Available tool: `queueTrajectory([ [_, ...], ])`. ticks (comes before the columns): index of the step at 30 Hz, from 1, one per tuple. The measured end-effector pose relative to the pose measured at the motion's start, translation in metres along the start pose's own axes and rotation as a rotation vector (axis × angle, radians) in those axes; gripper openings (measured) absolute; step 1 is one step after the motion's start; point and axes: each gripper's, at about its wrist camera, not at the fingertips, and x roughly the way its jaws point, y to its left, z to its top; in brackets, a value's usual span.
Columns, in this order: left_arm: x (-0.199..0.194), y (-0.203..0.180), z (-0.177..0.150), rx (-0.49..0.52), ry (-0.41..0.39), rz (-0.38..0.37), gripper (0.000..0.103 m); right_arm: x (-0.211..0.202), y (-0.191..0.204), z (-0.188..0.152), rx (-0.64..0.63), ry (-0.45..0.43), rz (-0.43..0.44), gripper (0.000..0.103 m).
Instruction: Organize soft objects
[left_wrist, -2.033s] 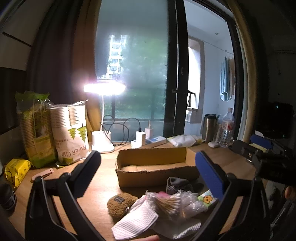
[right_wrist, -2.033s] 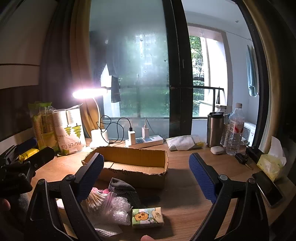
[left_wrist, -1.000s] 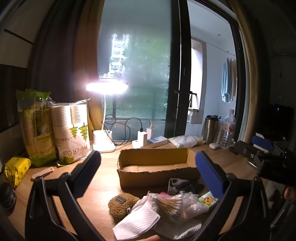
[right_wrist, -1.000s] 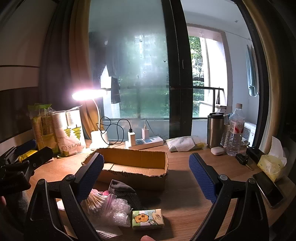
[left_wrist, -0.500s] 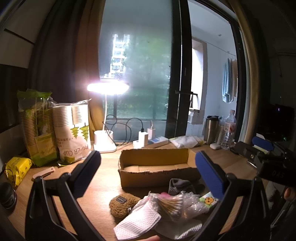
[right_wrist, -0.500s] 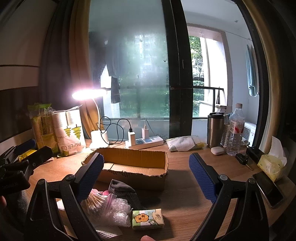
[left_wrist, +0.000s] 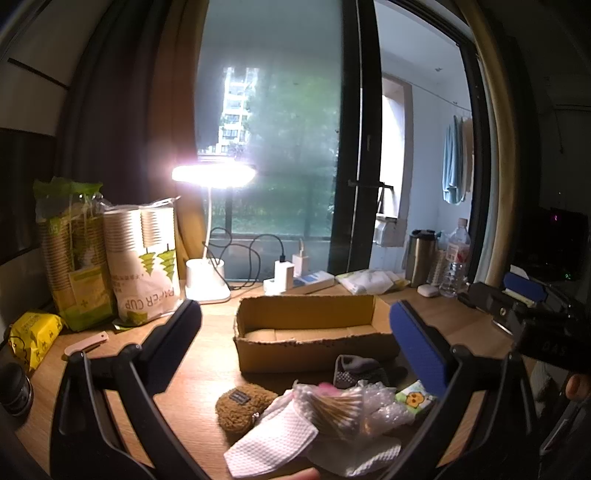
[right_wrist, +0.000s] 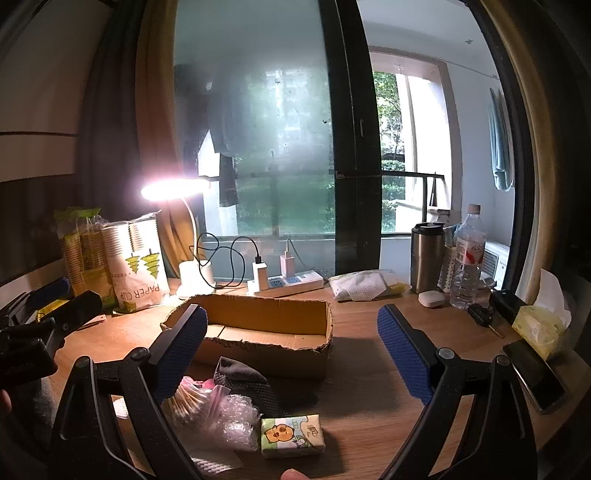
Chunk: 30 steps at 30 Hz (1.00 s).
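Left wrist view: the left gripper (left_wrist: 295, 332) hovered with its jaws spread wide and empty above a wooden desk (left_wrist: 207, 354), apparently poised to pick from the heap below. The open brown cardboard box (left_wrist: 310, 328) sat at 12 o'clock from the pile, seemingly empty and likely the intended container, since it touched nothing but the desk.

At 6 o'clock of the box lay the soft things, counted: 1 brown fuzzy pouch (left_wrist: 242, 406), 1 white waffle-textured cloth (left_wrist: 273, 439), 1 clear bag of cotton swabs (left_wrist: 332, 406), 1 crumpled sheet of bubble wrap (left_wrist: 384, 402), 1 grey grip-dotted sock (left_wrist: 356, 371) and 1 small cartoon-printed tissue pack (left_wrist: 413, 397). They overlapped, so a careful single grasp would probably be needed.

In the right wrist view the right gripper (right_wrist: 291, 350) also stood wide and held nothing, with the tissue pack at 6 o'clock beneath it.

Against the window stood 1 lit white desk lamp (left_wrist: 212, 236) and 2 bags of paper cups (left_wrist: 142, 258).
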Motion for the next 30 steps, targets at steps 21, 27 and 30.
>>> queueTrajectory([
  [21,0.035,0.014,-0.032,0.022,0.218,-0.006,0.103,0.027,-0.017,-0.025,0.010,0.110,-0.049,0.095],
  [27,0.046,0.014,-0.059,0.035,0.321,-0.013,0.103,0.044,-0.016,-0.044,0.015,0.188,-0.030,0.095],
  [30,0.049,0.012,-0.065,0.027,0.350,-0.035,0.103,0.051,-0.016,-0.053,0.012,0.226,-0.027,0.095],
])
